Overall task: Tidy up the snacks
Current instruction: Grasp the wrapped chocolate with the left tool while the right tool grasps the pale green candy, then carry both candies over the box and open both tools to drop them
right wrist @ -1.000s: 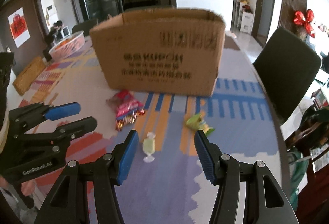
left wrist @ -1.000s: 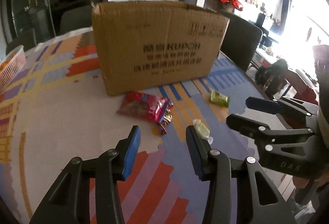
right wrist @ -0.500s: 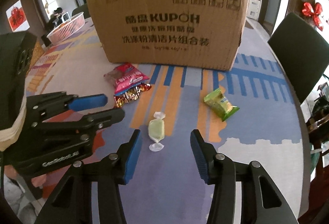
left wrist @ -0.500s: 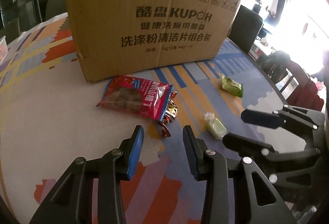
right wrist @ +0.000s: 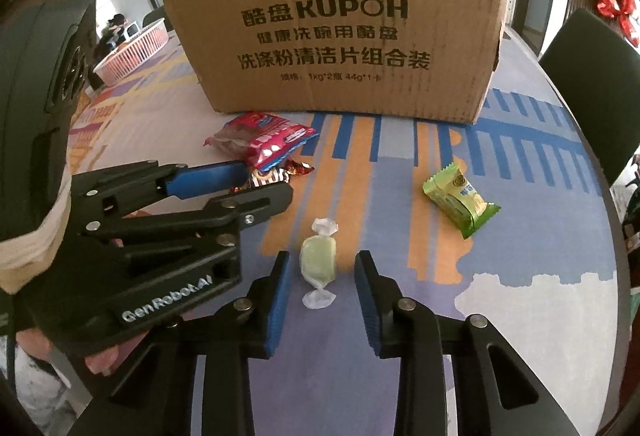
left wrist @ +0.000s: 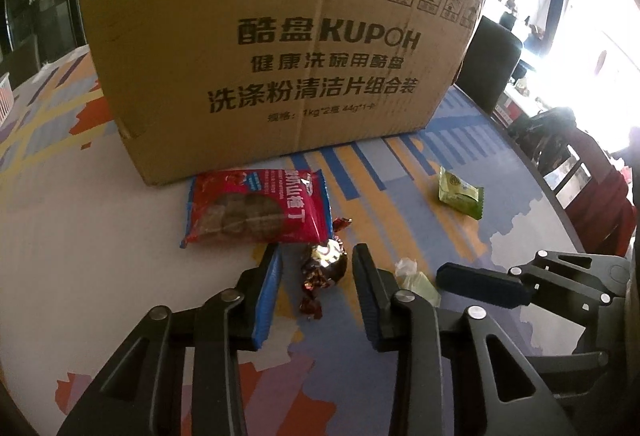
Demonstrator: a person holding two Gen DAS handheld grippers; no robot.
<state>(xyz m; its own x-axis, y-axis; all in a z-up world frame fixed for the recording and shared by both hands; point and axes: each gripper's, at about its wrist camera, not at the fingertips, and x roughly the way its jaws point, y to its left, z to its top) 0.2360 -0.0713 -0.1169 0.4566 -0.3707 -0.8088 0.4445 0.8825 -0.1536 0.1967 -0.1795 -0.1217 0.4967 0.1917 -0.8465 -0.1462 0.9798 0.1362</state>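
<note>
A cardboard box [left wrist: 280, 47] stands on the patterned table, also in the right wrist view [right wrist: 344, 23]. A red snack packet [left wrist: 256, 211] lies in front of it [right wrist: 264, 139]. My left gripper [left wrist: 316, 268] is open with a foil-wrapped candy [left wrist: 324, 272] between its fingers, not clamped. My right gripper [right wrist: 320, 272] is open around a pale green wrapped candy [right wrist: 319, 260], which also shows in the left wrist view [left wrist: 416, 280]. A green snack pouch [right wrist: 460, 199] lies to the right [left wrist: 460, 191].
A pink-and-white basket [right wrist: 136, 51] sits at the far left of the table. A dark chair [right wrist: 592, 79] stands at the right table edge, another behind the box [left wrist: 492, 67]. The table edge curves close on the right [right wrist: 612, 236].
Both grippers have moved forward and down toward the table. The foil candy now lies between the left fingers and the green candy between the right fingers. The box looms larger.
</note>
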